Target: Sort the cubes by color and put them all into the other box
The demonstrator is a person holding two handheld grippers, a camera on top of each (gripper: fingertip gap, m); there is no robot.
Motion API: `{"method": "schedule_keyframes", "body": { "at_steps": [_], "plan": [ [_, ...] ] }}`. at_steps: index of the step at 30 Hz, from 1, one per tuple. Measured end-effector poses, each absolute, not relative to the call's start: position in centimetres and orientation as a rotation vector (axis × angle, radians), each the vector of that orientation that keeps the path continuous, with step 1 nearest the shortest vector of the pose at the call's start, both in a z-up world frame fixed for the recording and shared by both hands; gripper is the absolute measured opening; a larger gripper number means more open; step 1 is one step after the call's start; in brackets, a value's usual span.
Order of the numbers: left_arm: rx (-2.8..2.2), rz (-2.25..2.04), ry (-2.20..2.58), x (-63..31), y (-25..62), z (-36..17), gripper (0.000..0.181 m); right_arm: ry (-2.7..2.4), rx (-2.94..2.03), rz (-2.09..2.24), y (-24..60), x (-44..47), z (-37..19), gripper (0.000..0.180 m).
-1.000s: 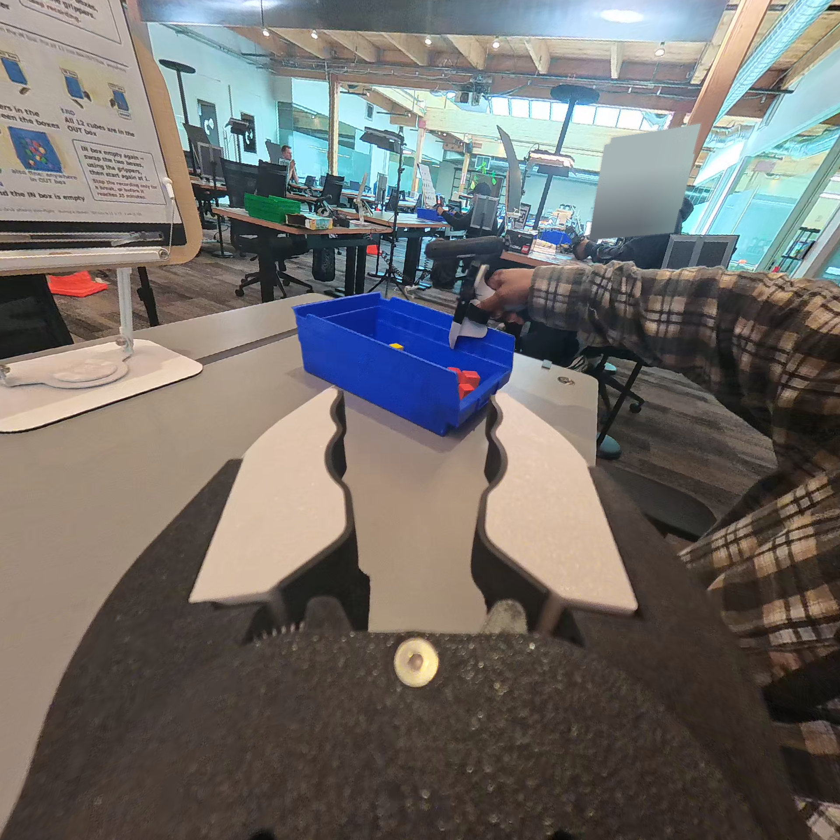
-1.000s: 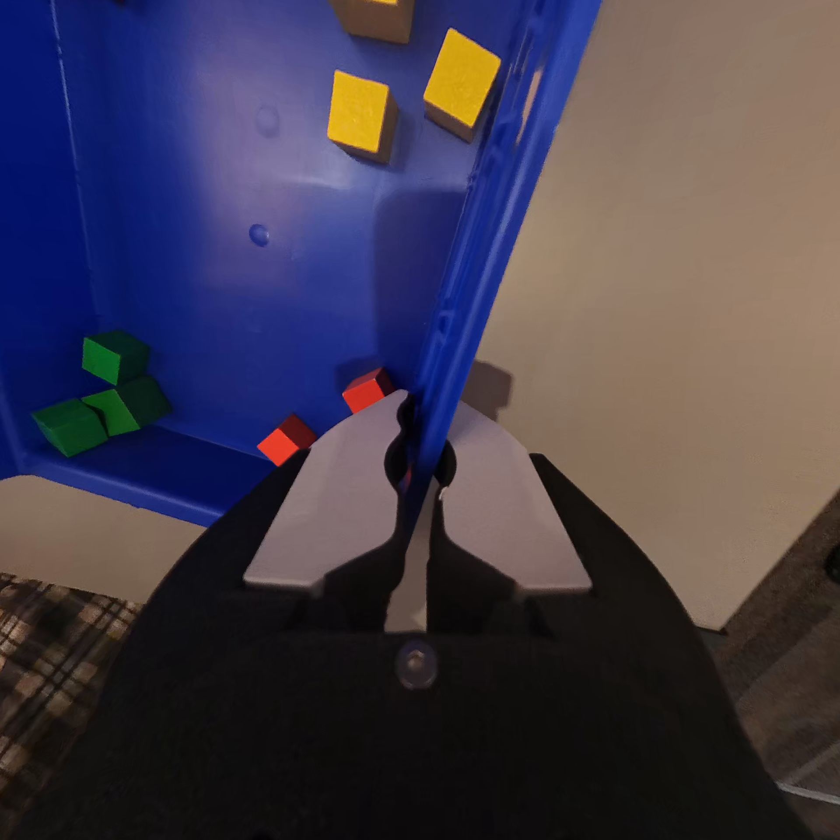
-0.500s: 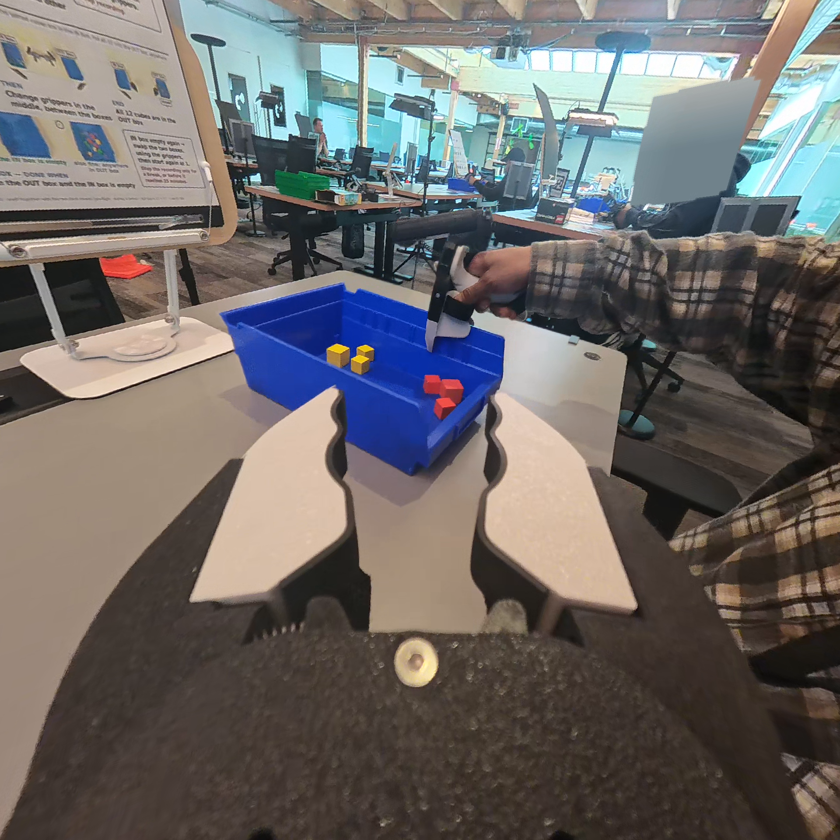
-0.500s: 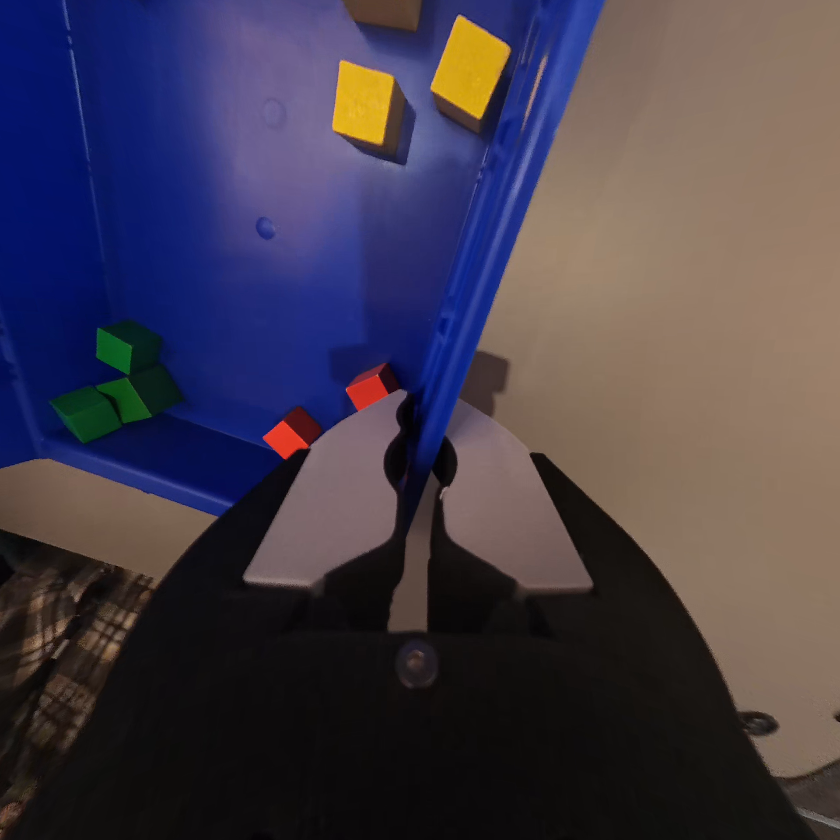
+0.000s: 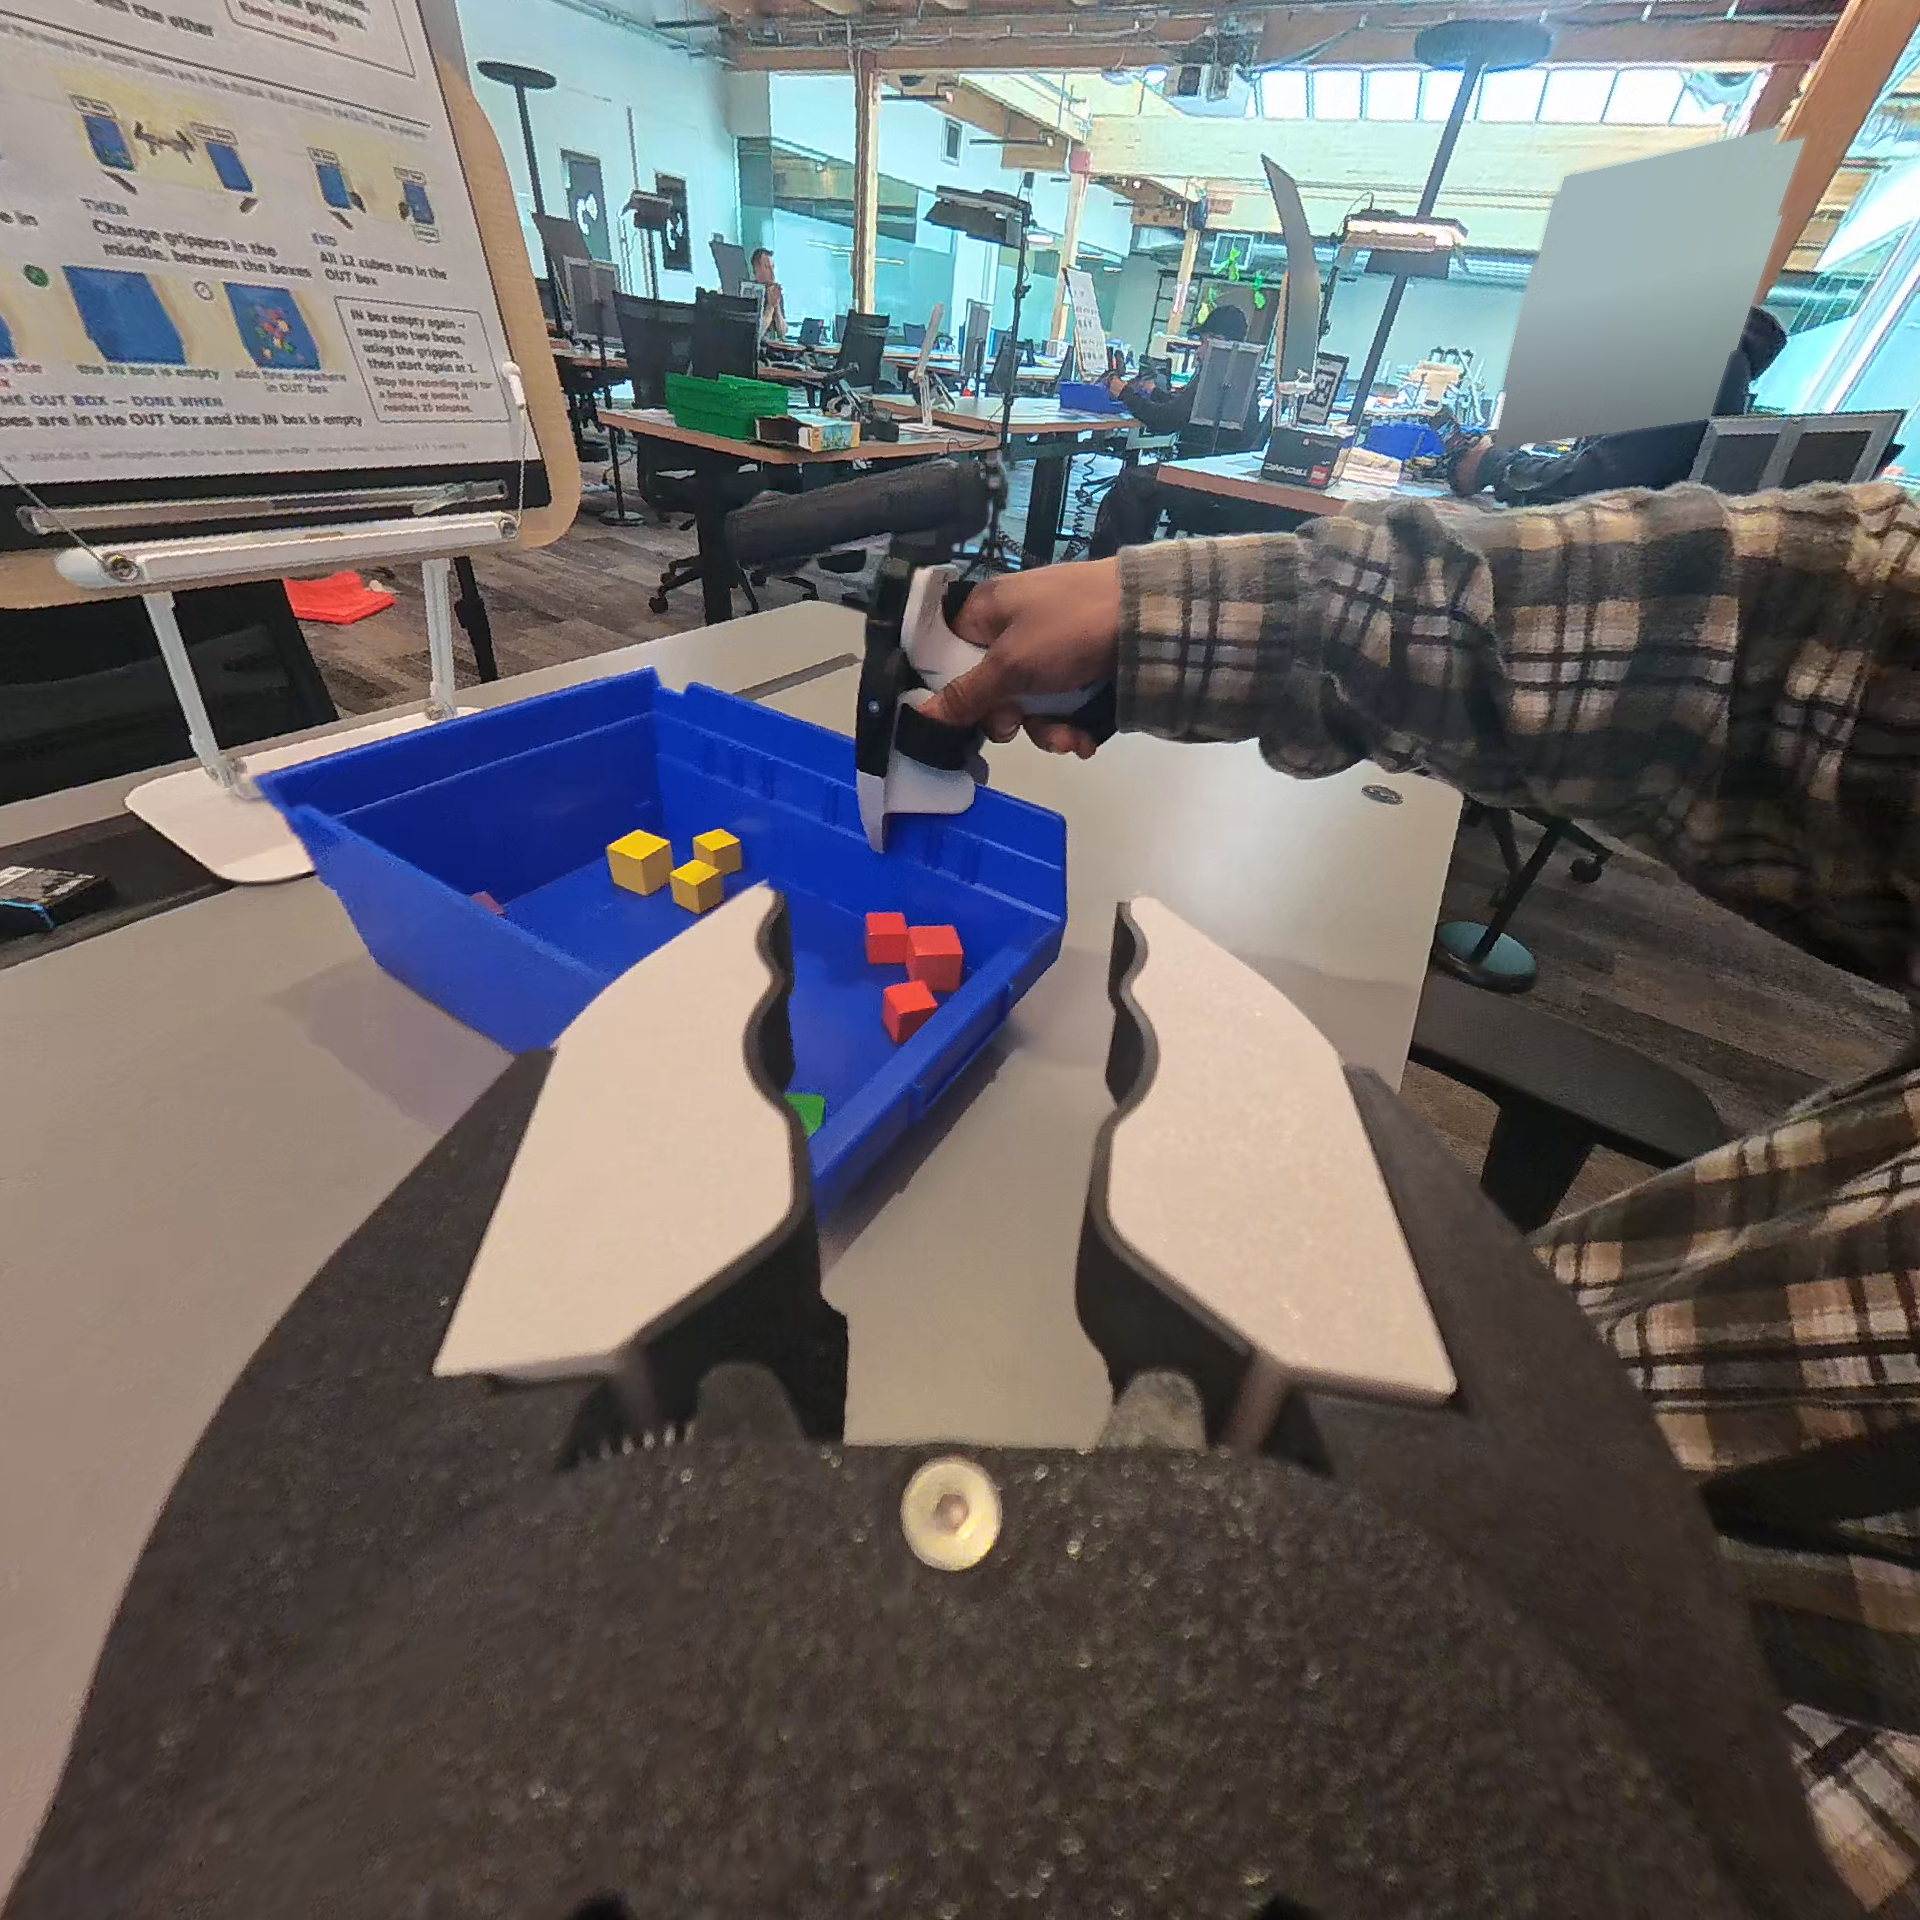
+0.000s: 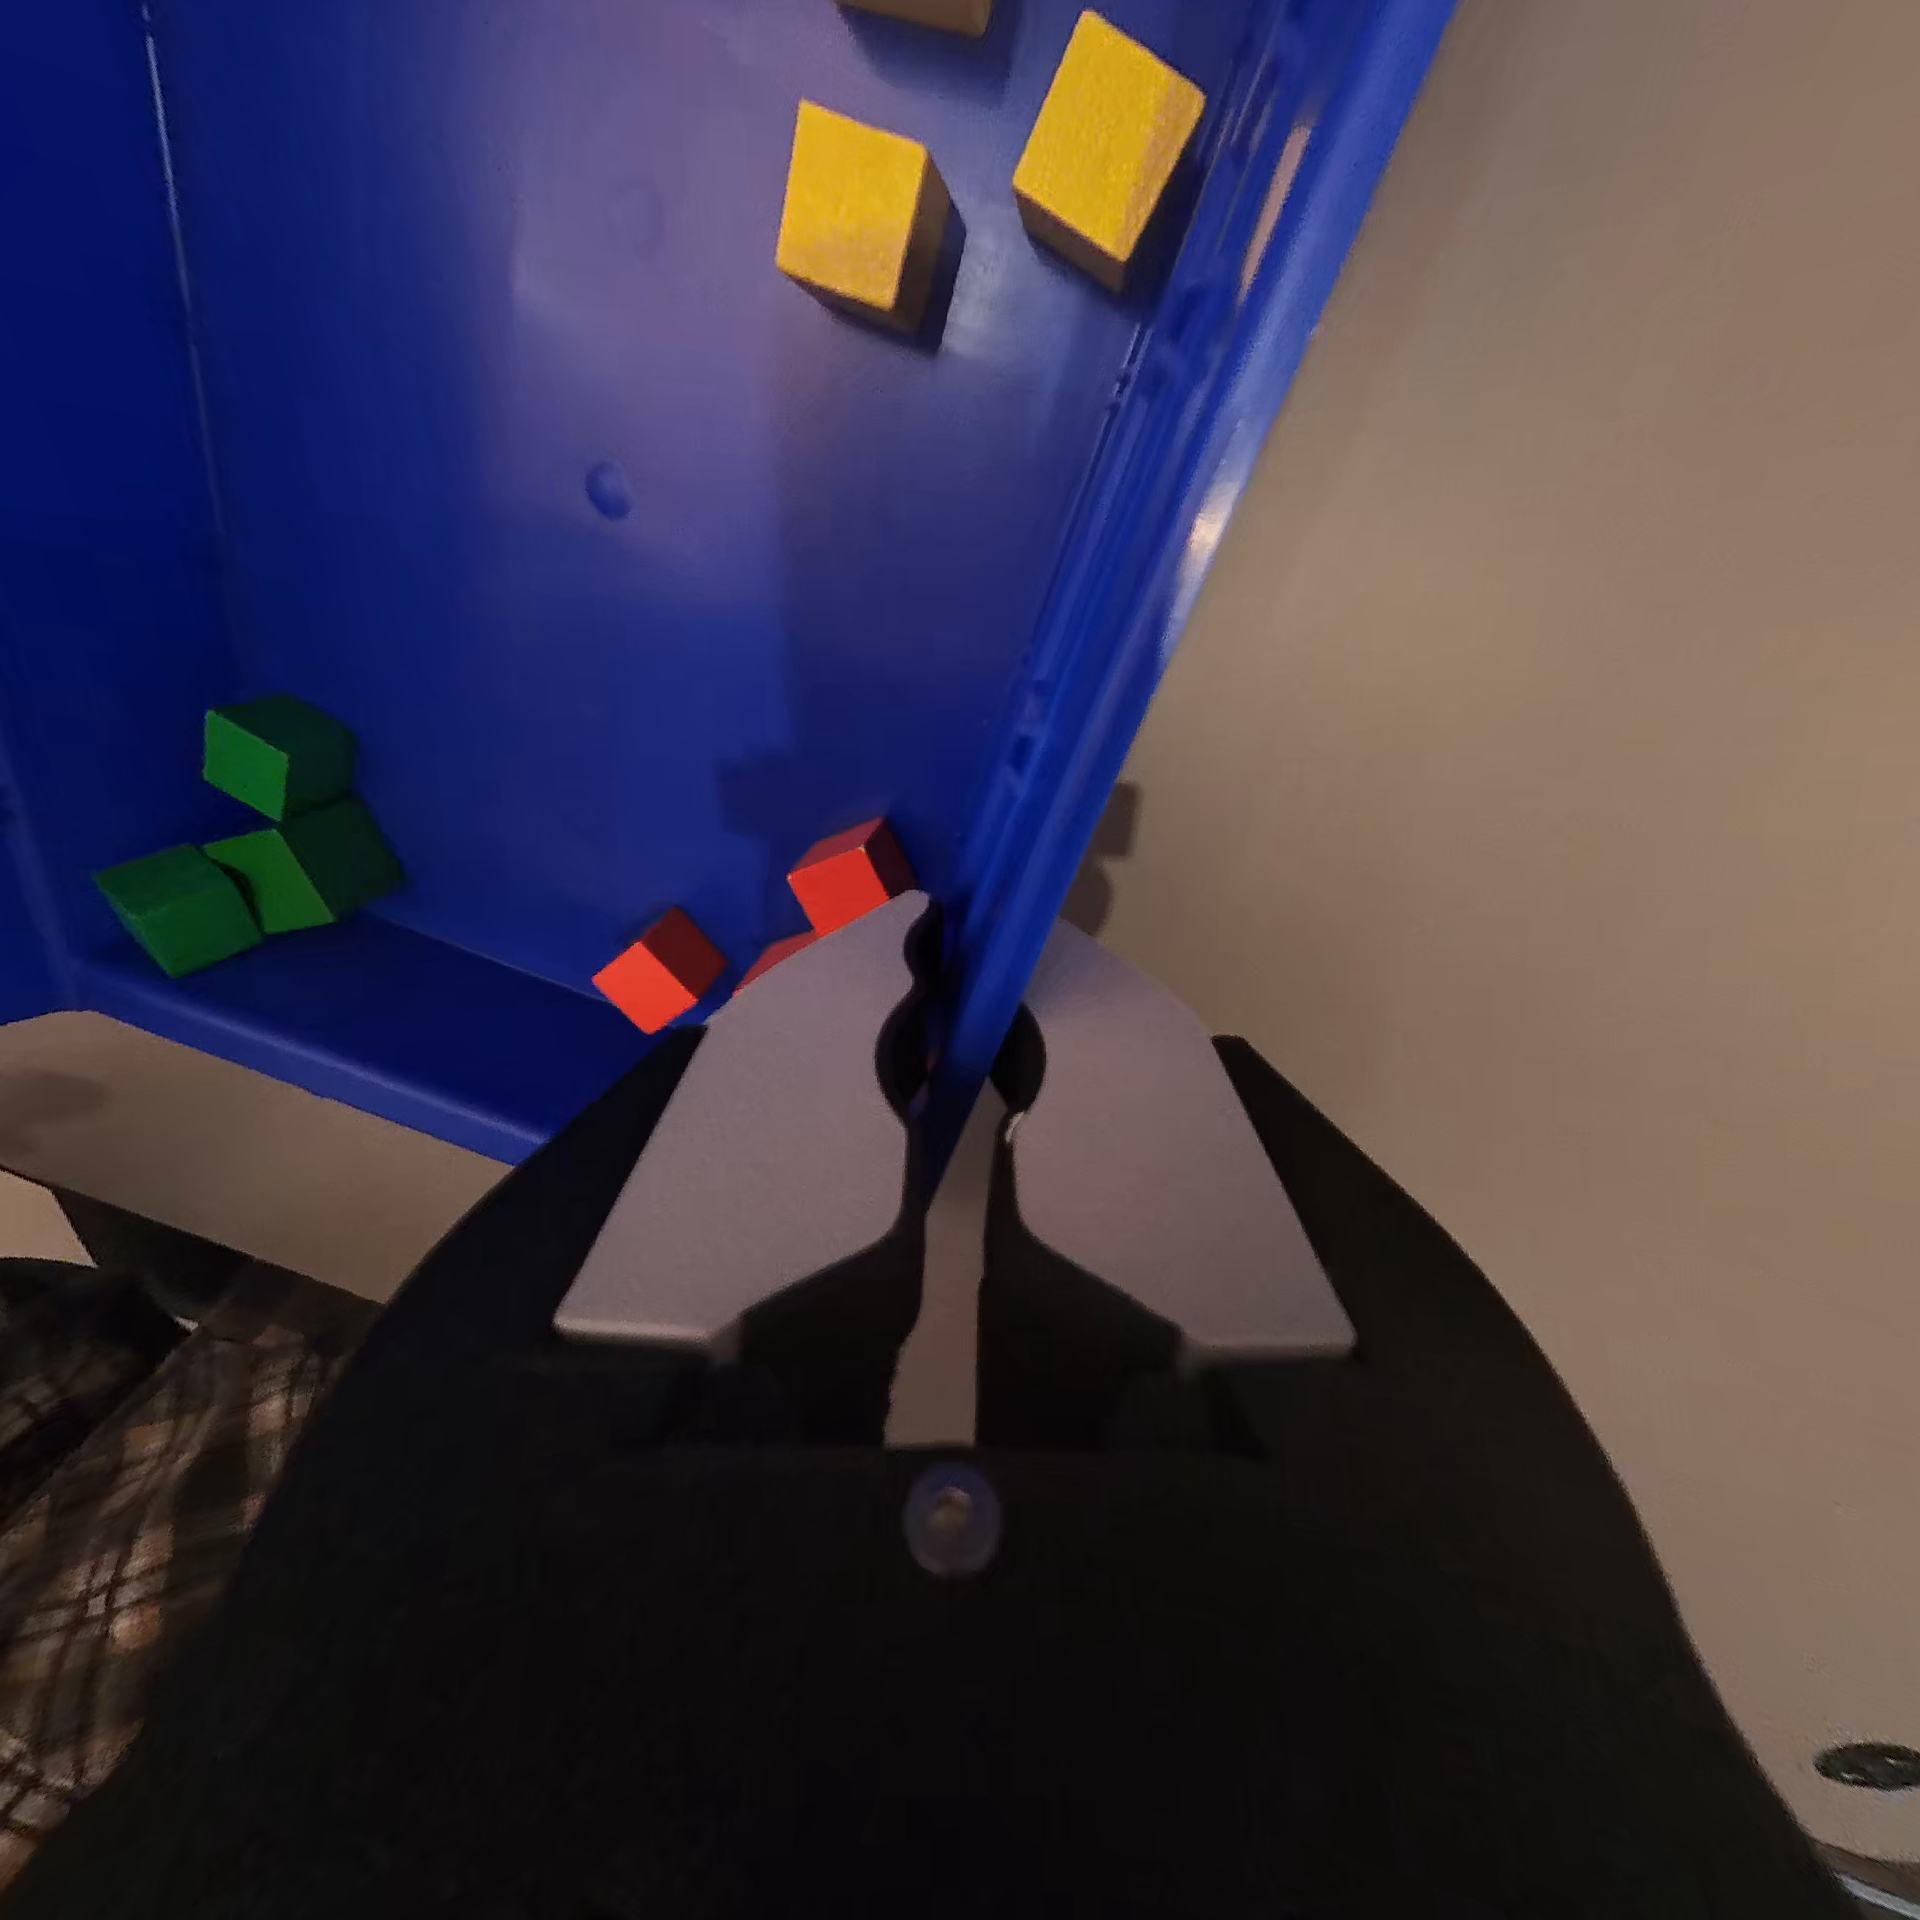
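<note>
A blue box point(image 5: 499, 956) stands on the grey table point(image 5: 156, 1143). Inside lie three yellow cubes point(image 5: 639, 860), three red cubes point(image 5: 933, 956) and a green cube point(image 5: 805, 1112) partly hidden by my left finger. My right gripper point(image 5: 881, 821) is shut on the box's far side wall point(image 6: 1049, 748), one finger inside, one outside. In the right wrist view the box floor shows green cubes point(image 6: 270, 831), red cubes point(image 6: 847, 873) and yellow cubes point(image 6: 862, 208). My left gripper point(image 5: 945, 987) is open and empty, held above the table near the box's near corner.
An instruction board on a white stand point(image 5: 239, 260) stands at the back left. A dark flat object point(image 5: 42, 899) lies at the left edge. The person's plaid sleeve point(image 5: 1507, 644) reaches across from the right. The table's right edge point(image 5: 1423, 935) is close to the box.
My left gripper has risen and tilted down, so the box interior shows more. My right gripper stays clamped on the box wall; the box has shifted slightly with it.
</note>
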State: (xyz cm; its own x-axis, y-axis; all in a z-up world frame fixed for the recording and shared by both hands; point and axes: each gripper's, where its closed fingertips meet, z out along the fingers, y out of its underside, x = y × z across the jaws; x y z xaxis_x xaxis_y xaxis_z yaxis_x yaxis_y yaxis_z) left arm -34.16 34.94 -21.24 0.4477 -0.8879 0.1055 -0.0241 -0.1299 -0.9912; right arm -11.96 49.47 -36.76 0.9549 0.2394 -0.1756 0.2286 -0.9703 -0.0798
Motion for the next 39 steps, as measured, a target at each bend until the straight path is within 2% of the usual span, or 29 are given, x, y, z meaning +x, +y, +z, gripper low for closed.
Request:
{"method": "schedule_keyframes", "body": {
  "at_steps": [20, 39],
  "plan": [
    [-1.548, -0.931, 0.795, -36.1, 34.4, -22.1, 0.058, -0.381, -3.086, 0.303, 51.5, -24.5, -36.7, 0.006],
    [-1.553, -0.956, 0.785, -36.5, 33.8, -22.6, 0.058, -0.354, -3.111, 0.351, 51.2, -31.6, -36.6, 0.007]
  ]
}}
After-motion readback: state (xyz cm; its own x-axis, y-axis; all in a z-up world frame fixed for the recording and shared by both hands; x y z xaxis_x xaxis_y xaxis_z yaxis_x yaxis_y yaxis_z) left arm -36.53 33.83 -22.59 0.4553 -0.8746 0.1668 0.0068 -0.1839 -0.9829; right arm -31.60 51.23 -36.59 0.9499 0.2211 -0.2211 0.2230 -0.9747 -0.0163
